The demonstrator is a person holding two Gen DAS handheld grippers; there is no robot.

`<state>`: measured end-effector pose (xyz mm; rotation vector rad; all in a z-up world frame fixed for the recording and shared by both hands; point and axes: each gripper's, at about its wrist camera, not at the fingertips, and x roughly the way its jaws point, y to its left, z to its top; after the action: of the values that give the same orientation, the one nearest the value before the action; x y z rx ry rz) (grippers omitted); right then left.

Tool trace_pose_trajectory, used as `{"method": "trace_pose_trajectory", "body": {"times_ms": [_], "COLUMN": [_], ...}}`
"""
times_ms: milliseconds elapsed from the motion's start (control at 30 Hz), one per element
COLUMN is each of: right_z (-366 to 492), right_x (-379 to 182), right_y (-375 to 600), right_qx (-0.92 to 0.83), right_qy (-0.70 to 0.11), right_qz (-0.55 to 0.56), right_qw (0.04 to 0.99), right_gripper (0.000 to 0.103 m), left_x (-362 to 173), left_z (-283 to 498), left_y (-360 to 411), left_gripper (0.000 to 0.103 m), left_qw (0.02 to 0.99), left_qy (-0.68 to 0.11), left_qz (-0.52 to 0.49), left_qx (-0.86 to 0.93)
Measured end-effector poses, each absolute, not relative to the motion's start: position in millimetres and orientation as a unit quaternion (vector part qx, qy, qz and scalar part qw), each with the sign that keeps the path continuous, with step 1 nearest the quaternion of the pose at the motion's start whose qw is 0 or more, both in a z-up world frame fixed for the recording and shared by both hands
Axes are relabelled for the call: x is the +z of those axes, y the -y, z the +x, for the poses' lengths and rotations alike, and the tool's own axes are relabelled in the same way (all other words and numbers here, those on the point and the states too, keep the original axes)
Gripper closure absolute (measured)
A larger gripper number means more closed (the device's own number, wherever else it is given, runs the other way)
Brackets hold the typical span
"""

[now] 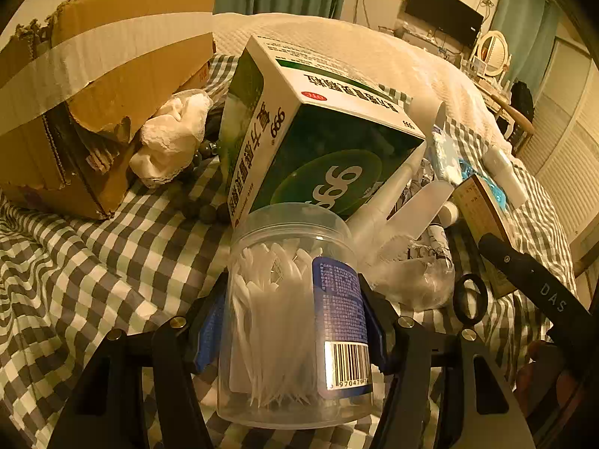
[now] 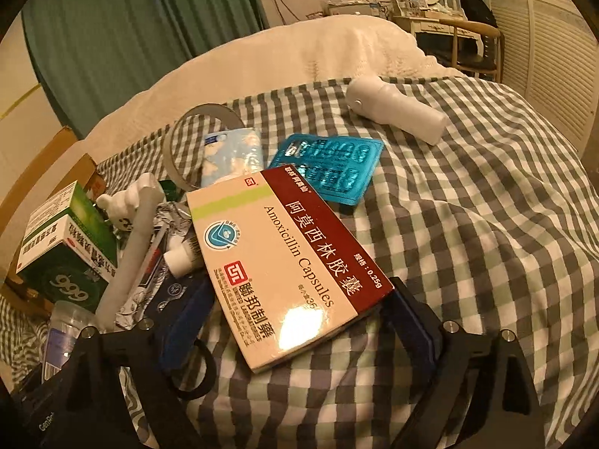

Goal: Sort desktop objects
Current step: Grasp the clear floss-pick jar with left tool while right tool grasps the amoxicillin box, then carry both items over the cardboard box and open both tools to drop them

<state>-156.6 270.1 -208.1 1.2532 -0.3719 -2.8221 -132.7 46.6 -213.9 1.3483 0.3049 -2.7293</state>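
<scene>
The clear floss-pick jar (image 1: 295, 314) stands on the checked bed cover (image 1: 93, 262), clamped between the pads of the left hand-held gripper (image 1: 292, 321). Only the left view shows the torn cardboard box (image 1: 93, 93). The right view shows the right hand-held gripper (image 2: 295, 321) spread wide around the amoxicillin box (image 2: 284, 258), pads apart from it, with a blue blister pack (image 2: 333, 168) beyond.
</scene>
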Motion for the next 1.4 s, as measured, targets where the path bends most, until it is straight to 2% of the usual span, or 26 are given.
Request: {"method": "trace_pose_trajectory", "body": {"times_ms": [333, 633, 900, 1200, 1400], "right_z": [-127, -63, -34, -15, -9], "right_x": [-191, -155, -116, -78, -44], "right_y": [-263, -267, -247, -211, -191], "right_qx": [-0.906, -0.89, -0.899, -0.913, -0.924], "right_qy": [0.056, 0.062, 0.038, 0.01, 0.002], "right_qz": [0.417, 0.442, 0.424, 0.397, 0.375], "right_qw": [-0.041, -0.093, -0.102, -0.088, -0.07], "right_gripper": [0.018, 0.019, 0.024, 0.024, 0.024], "left_x": [-189, -170, -150, -126, -90], "left_z": [-109, -83, -77, -73, -69], "left_y": [-41, -38, -29, -9, 0], "left_gripper": [0.04, 0.04, 0.04, 0.04, 0.04], "left_qw": [0.016, -0.015, -0.032, -0.038, -0.049], "left_qy": [-0.093, -0.103, -0.126, -0.151, -0.15], "left_qz": [0.422, 0.418, 0.41, 0.397, 0.363], "left_qx": [-0.901, -0.902, -0.903, -0.904, -0.918]}}
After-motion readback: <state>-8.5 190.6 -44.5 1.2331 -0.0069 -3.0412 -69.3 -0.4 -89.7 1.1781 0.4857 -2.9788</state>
